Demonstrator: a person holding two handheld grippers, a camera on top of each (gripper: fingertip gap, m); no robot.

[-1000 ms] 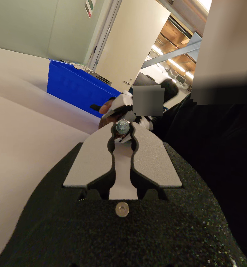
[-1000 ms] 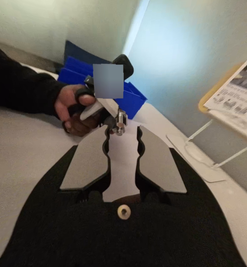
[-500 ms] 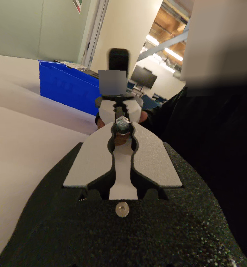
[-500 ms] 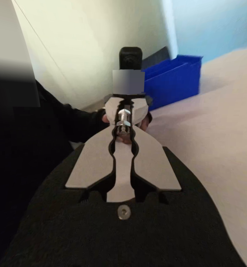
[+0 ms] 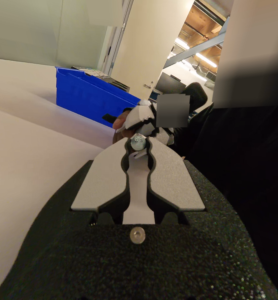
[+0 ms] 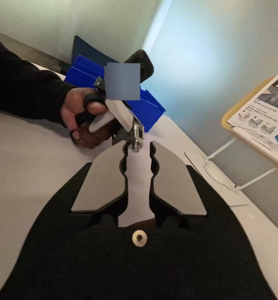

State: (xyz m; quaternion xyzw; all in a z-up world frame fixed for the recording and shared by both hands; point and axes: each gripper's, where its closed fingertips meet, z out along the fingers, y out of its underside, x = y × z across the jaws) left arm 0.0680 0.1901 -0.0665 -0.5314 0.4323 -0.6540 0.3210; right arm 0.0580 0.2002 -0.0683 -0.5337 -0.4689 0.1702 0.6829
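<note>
My left tongs (image 5: 138, 144) are clamped on a silver bolt (image 5: 138, 143), both pads pressing on its head, the round end face turned toward my camera. In the right wrist view that same bolt (image 6: 135, 134) sticks out of the left tongs (image 6: 131, 128), a hex nut (image 6: 135, 140) threaded on its shank. My right tongs (image 6: 139, 145) stand parted with nothing clamped; the bolt's tip sits just beside their left finger, and I see a clear gap to the right finger. A blue bin (image 5: 89, 99) stands farther back on the white desk (image 5: 29, 146), and a propped instruction sheet (image 6: 265, 116) stands off to my right.
</note>
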